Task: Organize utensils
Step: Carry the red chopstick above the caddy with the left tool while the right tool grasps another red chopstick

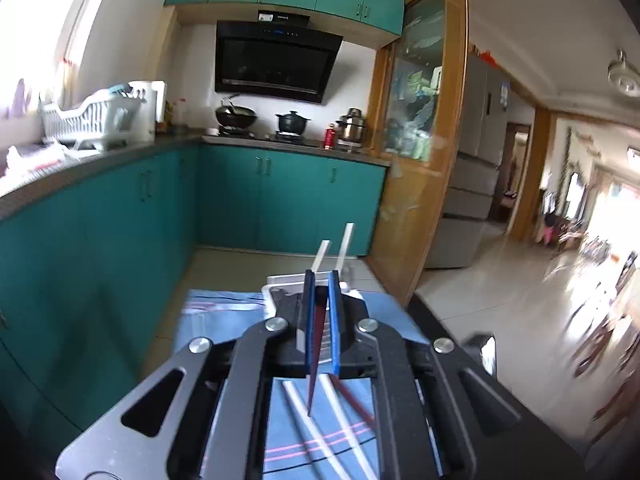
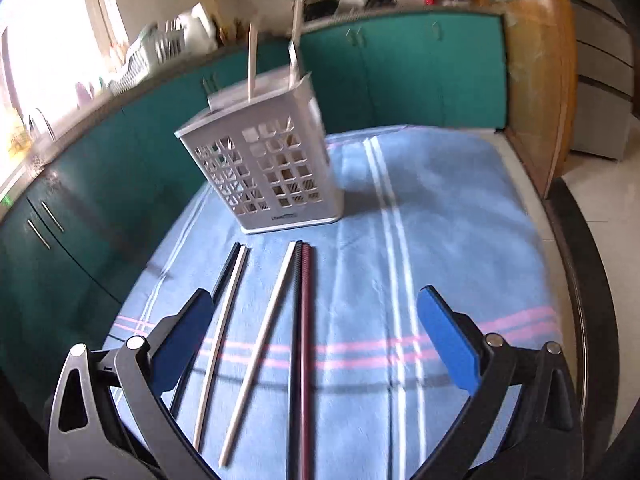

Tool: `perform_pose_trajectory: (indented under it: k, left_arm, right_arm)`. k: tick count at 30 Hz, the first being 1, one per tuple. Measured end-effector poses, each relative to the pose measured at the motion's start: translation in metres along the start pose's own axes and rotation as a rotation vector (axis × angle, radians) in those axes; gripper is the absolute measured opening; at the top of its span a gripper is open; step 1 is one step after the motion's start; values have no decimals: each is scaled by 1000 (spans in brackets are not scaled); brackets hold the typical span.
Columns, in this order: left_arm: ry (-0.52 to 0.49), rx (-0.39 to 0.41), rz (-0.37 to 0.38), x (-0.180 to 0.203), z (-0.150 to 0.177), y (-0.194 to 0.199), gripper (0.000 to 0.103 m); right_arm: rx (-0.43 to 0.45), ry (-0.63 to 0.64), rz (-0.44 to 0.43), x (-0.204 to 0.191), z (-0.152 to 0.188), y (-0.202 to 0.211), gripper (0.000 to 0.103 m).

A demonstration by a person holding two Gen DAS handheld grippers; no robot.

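Dark red chopstick (image 1: pixel 316 344), slim and tapered, clamped in left claw (image 1: pixel 321 280)

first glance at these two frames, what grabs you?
The white perforated utensil holder standing on the blue striped cloth, two pale chopsticks already poking out of its top. In front of it, loose chopsticks lie in a row on the cloth below the open right gripper. In the left wrist view, the left gripper pinches a dark red chopstick.
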State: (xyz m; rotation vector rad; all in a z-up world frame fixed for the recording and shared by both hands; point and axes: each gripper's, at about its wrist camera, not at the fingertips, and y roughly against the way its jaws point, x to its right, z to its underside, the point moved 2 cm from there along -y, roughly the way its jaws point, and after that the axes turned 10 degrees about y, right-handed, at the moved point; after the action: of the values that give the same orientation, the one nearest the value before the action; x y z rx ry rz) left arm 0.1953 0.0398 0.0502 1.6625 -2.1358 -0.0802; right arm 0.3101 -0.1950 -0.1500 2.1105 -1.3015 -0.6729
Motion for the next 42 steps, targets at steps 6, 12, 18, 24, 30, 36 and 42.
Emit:
perform_pose_trajectory:
  k: [6,12,18,24,30,36,42]
  left_arm:
    - [-2,22,-63,-24,-12,23,6]
    - [48,3,-65,-56,-17,19,6]
    - [92,-5,-62,-77,-16,19,6]
    - [104,-12,-64,-82,-18,16,6]
    - [97,-18,-62,-77,-18,15,6]
    - [92,-24,-60,-76,-20,13,6]
    - [90,-29,-62,-77,-18,10,6]
  right_arm:
    - [-217,143,163,-11,-27,-85,73]
    - [-263,212,234,-24,-25,-114,70]
    - [-206,186,262,-23,-32,-106,67]
    - [-254,209,283,-21,-33,-112,67]
    - [-261,219,286,-21,-28,-115,67]
    - [-267,288,348,-38,-26,-112,67]
    - [-291,244,320,-23,-19,-115,67]
